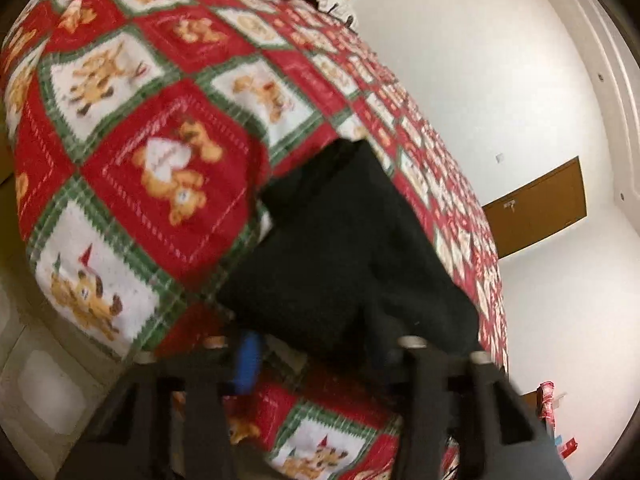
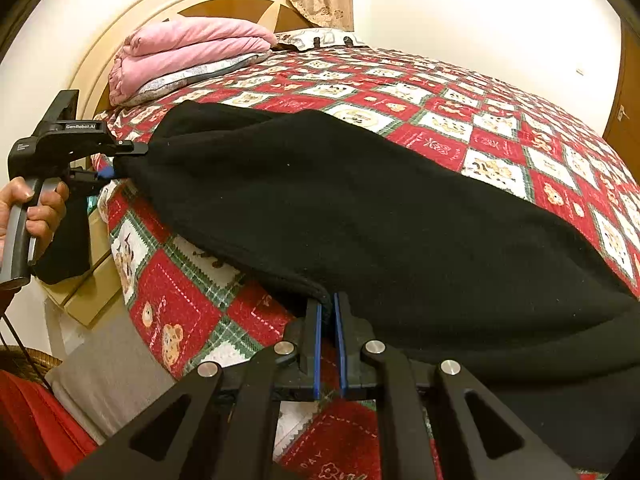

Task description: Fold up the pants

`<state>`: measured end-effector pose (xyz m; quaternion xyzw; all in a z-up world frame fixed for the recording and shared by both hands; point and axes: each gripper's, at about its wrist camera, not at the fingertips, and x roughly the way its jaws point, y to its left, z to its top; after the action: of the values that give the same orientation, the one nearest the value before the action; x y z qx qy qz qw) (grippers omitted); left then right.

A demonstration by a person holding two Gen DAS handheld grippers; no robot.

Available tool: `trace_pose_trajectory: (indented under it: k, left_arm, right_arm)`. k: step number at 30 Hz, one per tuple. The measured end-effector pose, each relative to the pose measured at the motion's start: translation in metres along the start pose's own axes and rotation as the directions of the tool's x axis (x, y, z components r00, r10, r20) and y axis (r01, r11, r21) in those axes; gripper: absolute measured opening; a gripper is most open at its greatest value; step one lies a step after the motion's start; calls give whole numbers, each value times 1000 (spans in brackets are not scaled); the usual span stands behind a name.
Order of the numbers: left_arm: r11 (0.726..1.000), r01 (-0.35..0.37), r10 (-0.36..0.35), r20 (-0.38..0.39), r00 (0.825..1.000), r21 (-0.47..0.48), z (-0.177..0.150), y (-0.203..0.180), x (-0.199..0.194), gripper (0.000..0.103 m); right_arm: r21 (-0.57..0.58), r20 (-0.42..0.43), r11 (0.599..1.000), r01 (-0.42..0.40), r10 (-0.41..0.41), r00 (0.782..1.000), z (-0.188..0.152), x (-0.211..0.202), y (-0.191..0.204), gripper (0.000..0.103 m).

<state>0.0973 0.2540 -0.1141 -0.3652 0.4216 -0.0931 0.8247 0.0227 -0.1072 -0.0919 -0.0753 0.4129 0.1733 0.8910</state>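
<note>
Pants (image 2: pixel 360 220) are lying stretched along the near edge of the bed (image 2: pixel 500 120), gripped at both ends.

Black fleece is spreading over the red, green and white teddy-bear quilt (image 1: pixel 168 160), running from the side near the headboard (image 2: pixel 224 0) toward the foot. The right gripper (image 2: pixel 328 344) is pinching a hem edge of the fabric between its blue pads (image 2: pixel 317 344), jaws narrow. The left gripper (image 2: pixel 120 160), held in a hand (image 2: pixel 38 208), is clamping the far end of the pants beside the bed's edge. A folded pink blanket (image 2: pixel 192 48) is resting by the headboard.
</note>
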Motion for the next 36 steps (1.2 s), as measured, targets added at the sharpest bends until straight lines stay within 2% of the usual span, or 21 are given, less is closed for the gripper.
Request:
trace_pose_trajectory:
  k: [2,6,8,10,11,12,15,17,19,22,23,25,28,30,32,34,36]
  left_arm:
    - [998,-19,18,33,999,55,3,-13,-6,30]
    - [987,-45,32,81,996,152,12,-42,-14,27]
    - [981,-50,36,79,996,186,18,-51,-19,27]
    - [961,-92,73,82,994,262,22,-60,-26,26]
    - [941,-139,118,84,989,310,21,-68,-31,26]
    - [936,-147,127,83,989,321,20,-68,-33,26]
    - [931,-118,88,100,991,346,19,-65,-38,26]
    - [917,-136,96,125,988,375,20,-69,-33,26]
    - [916,-127,81,136,987,380,25,-74,-27,25]
    - [921,-53,-14,171,985,385,42,-88,-30,16]
    - [915,-20,-70,206,976,402,47,-93,-39,15]
    - [908,-12,-100,247,964,418,50,-91,-48,15]
    - [929,-73,-10,221,975,363,50,-65,-32,15]
    - [945,-136,90,161,983,298,43,-32,-10,15]
    - [942,-208,182,118,976,265,36,-10,7,17]
    - [958,-170,140,142,980,230,33,-1,3,22]
    - [953,-194,157,168,973,234,38,-3,-4,23]
  right_arm:
    - [9,2,1000,2,-2,1000,1,0,0,7]
    - [17,2,1000,10,-10,1000,6,-1,-2,6]
    - [20,0,1000,10,-10,1000,8,-2,-1,6]
    - [19,-2,1000,10,-10,1000,8,-3,-2,6]
    - [19,-3,1000,10,-10,1000,7,-2,-3,6]
    - [20,-5,1000,11,-11,1000,7,-1,-2,6]
    - [31,2,999,8,-8,1000,5,2,-4,6]
    - [33,3,999,6,-7,1000,6,2,-4,6]
    - [31,2,1000,8,-8,1000,6,2,-5,6]
    - [33,4,999,14,-14,1000,6,0,-4,6]
    - [39,6,999,14,-14,1000,6,0,-4,6]
    - [51,8,999,12,-13,1000,6,1,-4,6]
    - [50,10,999,12,-13,1000,6,3,-4,6]
    - [48,8,999,10,-10,1000,7,4,-5,6]
    - [36,1,999,8,-8,1000,8,4,-4,7]
    - [21,-3,1000,15,-14,1000,9,3,-2,7]
    - [20,-3,1000,20,-20,1000,9,3,-1,7]
